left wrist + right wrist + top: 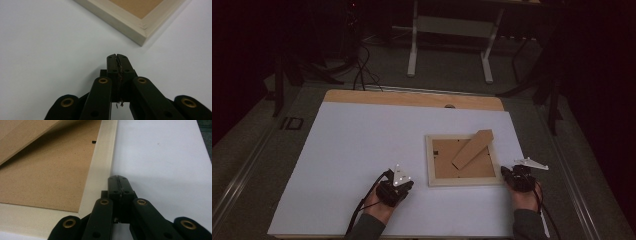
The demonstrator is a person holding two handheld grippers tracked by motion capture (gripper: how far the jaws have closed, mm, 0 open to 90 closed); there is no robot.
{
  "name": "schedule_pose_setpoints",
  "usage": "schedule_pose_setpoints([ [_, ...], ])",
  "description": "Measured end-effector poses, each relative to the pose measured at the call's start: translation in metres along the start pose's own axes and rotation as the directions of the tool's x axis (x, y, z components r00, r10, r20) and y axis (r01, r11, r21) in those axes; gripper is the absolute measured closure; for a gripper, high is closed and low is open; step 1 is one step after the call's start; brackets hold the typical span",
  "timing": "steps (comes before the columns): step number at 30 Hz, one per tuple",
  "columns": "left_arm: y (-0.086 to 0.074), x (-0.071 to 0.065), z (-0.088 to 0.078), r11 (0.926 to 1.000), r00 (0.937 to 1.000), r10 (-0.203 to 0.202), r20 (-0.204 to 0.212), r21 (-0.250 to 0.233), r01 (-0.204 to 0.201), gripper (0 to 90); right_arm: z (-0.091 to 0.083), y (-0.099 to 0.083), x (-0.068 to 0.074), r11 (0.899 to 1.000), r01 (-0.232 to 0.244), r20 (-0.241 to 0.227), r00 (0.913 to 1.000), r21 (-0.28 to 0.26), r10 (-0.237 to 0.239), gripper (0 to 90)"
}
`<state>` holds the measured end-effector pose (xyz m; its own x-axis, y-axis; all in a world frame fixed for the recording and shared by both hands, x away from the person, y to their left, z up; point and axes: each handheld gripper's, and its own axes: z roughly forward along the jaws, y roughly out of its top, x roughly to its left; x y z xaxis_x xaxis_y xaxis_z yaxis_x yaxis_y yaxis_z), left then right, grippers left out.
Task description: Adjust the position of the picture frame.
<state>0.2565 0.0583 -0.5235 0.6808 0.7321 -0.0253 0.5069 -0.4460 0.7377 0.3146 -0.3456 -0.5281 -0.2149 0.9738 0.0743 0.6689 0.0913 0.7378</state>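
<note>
A picture frame (463,161) is lying back-side up on the right half of the white tabletop (357,150), its brown backing board facing the camera and a hinged stand flap (472,149) angling up across it. It is looking light and stiff, with pale wooden rails that seem smooth; any glass underneath would be fragile, so taking hold by the outer rails near the corners is probably safest, not by the thin flap. The right tool (117,178) is sitting clenched and empty just beside the frame's right rail near the near corner. The left tool (117,55) is also clenched on nothing, hovering over bare tabletop near the frame's near-left corner, apart from it
</note>
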Motion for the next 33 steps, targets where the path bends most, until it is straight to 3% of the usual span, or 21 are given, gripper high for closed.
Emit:
schedule_pose_setpoints([
  [13,0.009,-0.020,0.014,0.9970,0.9972,0.072,0.020,0.029,-0.072,90.0,0.002,0.001,0.004,1.000,0.029,-0.020,0.9994,0.004,-0.029,90.0],
  [18,0.011,-0.023,0.019,0.9965,0.9970,0.075,0.017,0.036,-0.076,90.0,0.002,0.002,0.008,0.999,0.052,-0.044,0.9977,0.007,-0.052,90.0],
  [33,0.015,-0.017,0.029,0.9935,0.9960,0.089,-0.014,0.073,-0.088,90.0,0.002,0.003,0.019,0.994,0.111,-0.083,0.9904,0.000,-0.110,90.0],
])
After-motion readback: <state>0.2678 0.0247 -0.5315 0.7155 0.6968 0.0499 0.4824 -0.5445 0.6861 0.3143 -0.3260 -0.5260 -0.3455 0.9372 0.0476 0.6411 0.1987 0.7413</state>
